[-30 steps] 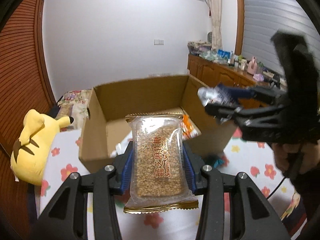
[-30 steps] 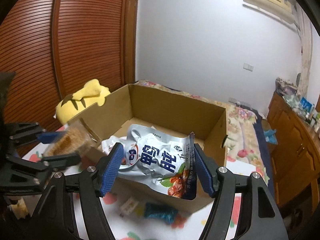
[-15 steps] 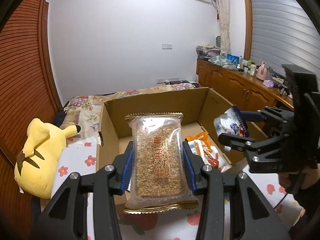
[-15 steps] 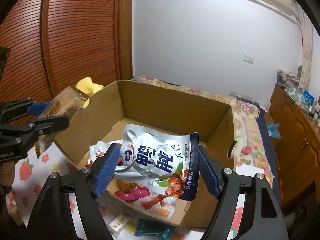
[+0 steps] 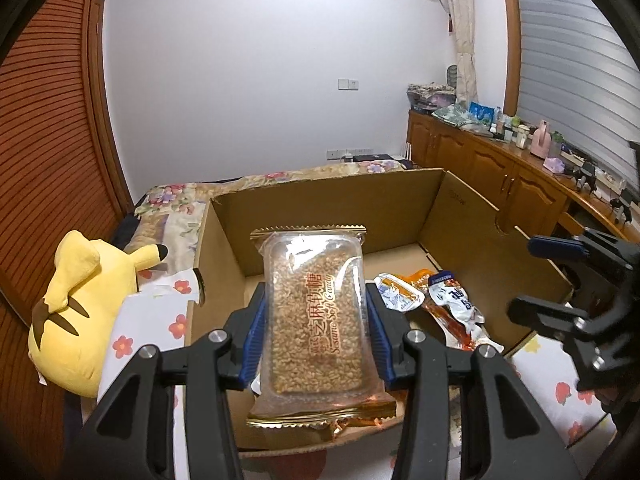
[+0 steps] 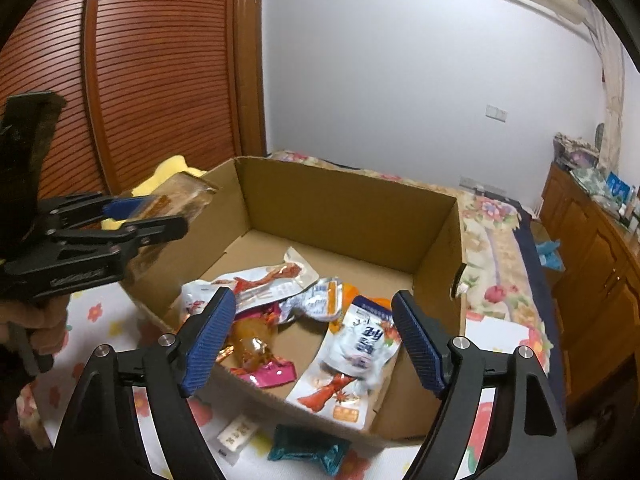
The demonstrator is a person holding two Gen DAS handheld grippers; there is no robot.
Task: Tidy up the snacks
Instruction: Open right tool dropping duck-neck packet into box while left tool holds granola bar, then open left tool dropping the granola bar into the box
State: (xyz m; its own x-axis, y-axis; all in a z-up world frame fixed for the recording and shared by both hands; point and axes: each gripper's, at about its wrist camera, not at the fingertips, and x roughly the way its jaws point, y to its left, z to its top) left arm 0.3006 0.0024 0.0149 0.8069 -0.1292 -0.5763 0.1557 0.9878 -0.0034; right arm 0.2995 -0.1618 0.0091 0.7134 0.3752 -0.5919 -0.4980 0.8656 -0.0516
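An open cardboard box stands on the flowered cloth. My left gripper is shut on a clear sesame candy pack and holds it above the box's near left part; it also shows in the right wrist view. My right gripper is open and empty above the box's near wall; it shows at the right of the left wrist view. The white and blue snack pouch lies inside the box among several other snack packets.
A yellow plush toy lies left of the box. A small white packet and a teal candy lie on the cloth in front of the box. A wooden cabinet with clutter runs along the right wall.
My right gripper has opened and let go of the white and blue pouch, which now lies in the box. My left gripper has moved forward over the box with the sesame pack.
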